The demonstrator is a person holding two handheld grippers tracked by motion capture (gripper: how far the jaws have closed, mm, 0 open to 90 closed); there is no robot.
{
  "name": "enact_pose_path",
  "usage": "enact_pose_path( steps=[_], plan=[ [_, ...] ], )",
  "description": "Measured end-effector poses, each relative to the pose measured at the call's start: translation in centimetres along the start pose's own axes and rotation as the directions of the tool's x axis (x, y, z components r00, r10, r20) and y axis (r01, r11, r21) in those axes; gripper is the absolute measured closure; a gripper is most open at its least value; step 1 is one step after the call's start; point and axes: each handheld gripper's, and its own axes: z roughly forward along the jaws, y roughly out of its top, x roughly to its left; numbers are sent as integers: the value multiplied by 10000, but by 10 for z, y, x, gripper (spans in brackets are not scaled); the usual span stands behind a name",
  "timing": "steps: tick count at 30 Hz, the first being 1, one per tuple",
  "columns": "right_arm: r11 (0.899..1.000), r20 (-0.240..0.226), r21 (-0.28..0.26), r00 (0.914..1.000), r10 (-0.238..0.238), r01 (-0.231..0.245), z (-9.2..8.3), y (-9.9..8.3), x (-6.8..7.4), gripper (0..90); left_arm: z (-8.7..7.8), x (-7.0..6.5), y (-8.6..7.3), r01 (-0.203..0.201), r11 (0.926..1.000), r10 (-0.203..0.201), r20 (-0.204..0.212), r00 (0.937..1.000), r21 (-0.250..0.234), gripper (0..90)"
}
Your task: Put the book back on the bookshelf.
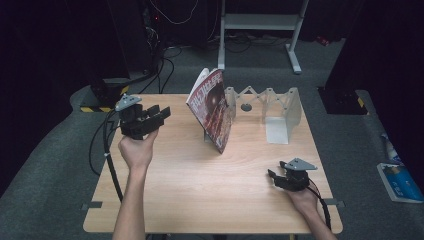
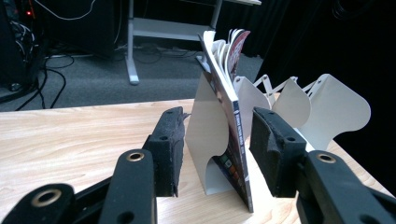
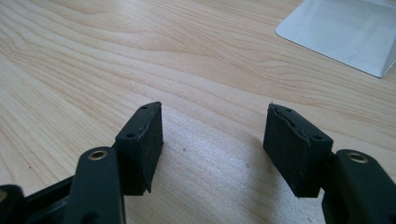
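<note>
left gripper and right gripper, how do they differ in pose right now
The left gripper is held up above the table, pointing level toward the magazine; the right gripper sits low by the table's near right part, pointing left across the bare wood. Seen from its own camera, the left gripper frames the magazine and white stand between its jaws without touching them; the right gripper frames nothing. Both are open and empty.

The high view looks forward and down over the whole table [image 1: 200,200]. The left gripper view faces the magazine [image 2: 229,140] closely, level; both share it. The right gripper view looks down at bare tabletop.
</note>
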Motion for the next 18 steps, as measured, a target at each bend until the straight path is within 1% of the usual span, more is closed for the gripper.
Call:
enact_pose_path(
  steps=[8, 12, 18],
  plan=[
    [10000, -4, 4, 10000, 3, -3, 0, 0, 0, 375, -10, 7, -10, 70, 9999, -71, -97, 9999, -113, 542],
    [10000, 5, -1, 10000, 4, -4, 0, 0, 0, 375, -18, 11, -16, 119, 9997, -123, -164, 9998, -210, 542],
    [10000, 5, 3, 10000, -2, 2, 0, 0, 0, 375, -24, 13, -21, 158, 9995, -163, -207, 9997, -257, 537]
  ],
)
